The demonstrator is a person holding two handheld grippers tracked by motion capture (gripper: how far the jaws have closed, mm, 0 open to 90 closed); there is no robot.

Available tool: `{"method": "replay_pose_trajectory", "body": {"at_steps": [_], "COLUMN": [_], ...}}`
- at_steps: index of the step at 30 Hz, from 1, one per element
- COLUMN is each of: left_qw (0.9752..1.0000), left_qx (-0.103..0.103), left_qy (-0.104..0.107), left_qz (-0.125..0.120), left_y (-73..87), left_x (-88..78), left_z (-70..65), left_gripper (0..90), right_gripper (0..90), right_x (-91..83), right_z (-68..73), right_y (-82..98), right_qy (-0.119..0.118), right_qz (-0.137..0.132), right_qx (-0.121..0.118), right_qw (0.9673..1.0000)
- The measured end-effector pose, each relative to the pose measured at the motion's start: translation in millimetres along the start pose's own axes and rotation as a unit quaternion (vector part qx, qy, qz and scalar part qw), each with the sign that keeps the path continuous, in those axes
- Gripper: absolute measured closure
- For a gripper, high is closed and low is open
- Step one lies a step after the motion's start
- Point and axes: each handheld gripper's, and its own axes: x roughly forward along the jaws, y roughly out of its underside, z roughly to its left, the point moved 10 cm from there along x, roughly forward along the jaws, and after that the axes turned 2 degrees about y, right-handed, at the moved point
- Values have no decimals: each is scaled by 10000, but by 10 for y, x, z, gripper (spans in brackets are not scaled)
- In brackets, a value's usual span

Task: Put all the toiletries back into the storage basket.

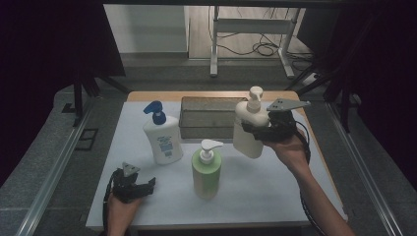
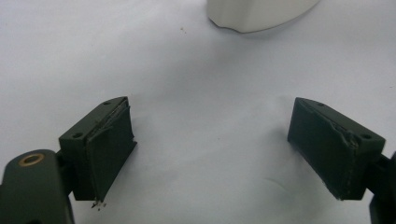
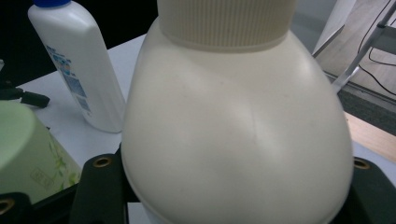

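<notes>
A cream pump bottle (image 1: 247, 142) hangs tilted just above the white mat, right of centre. My right gripper (image 1: 253, 129) is shut on its body from the right side. In the right gripper view the cream bottle (image 3: 238, 135) sits wedged between the jaws, which it mostly hides. My left gripper (image 1: 141, 187) rests near the front left of the mat, and its jaws (image 2: 210, 149) stand wide open over bare mat. A white bottle's base (image 2: 259, 14) lies just ahead of them.
A white bottle with a blue pump (image 1: 162, 135) stands at the left. A green pump bottle (image 1: 206, 169) stands front centre. A grey wire tray (image 1: 196, 118) sits at the back of the mat (image 1: 255, 187), behind the cream bottle.
</notes>
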Motion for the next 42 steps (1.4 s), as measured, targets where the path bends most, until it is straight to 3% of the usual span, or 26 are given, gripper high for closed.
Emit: {"method": "replay_pose_trajectory", "body": {"at_steps": [23, 42], "left_qw": [10000, 10000], "left_qx": [-2, -11], "left_qy": [3, 2], "left_qz": [-5, -12], "left_y": [-1, -2], "left_x": [1, 2], "left_z": [0, -1], "left_gripper": [138, 138], "right_gripper": [380, 380], "right_x": [357, 813], "right_z": [40, 145], "right_y": [-452, -784], "right_qy": [10, 53], "right_qz": [-167, -263], "right_qx": [-32, -131], "right_qw": [9999, 9996]}}
